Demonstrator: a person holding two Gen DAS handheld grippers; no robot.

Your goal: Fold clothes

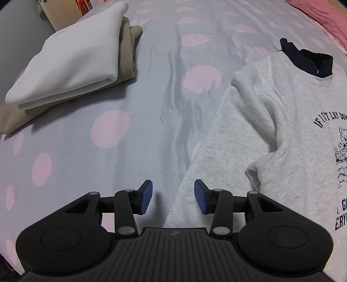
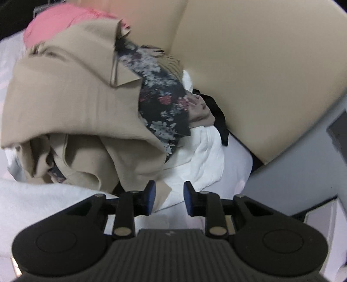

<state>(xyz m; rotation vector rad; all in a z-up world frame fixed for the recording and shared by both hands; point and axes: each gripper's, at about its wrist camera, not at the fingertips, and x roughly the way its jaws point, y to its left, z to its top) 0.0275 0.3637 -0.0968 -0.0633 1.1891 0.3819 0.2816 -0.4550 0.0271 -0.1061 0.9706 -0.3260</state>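
Observation:
A light grey sweatshirt [image 1: 271, 112] with a navy collar and navy print lies spread on the bed at the right of the left wrist view, its sleeve running down toward me. My left gripper [image 1: 173, 198] is open and empty, just above the sleeve's lower end. In the right wrist view a heap of unfolded clothes shows a beige garment [image 2: 71, 102], a dark floral one [image 2: 161, 95] and a white one [image 2: 206, 156]. My right gripper [image 2: 169, 198] is open and empty at the heap's near edge, over a beige corner and white cloth.
A folded stack, white garment [image 1: 71, 63] on a beige one, sits at the left on the grey bedsheet with pink dots [image 1: 112, 130]. A pink pillow [image 1: 325, 15] lies far right. A beige headboard [image 2: 249, 65] rises behind the heap.

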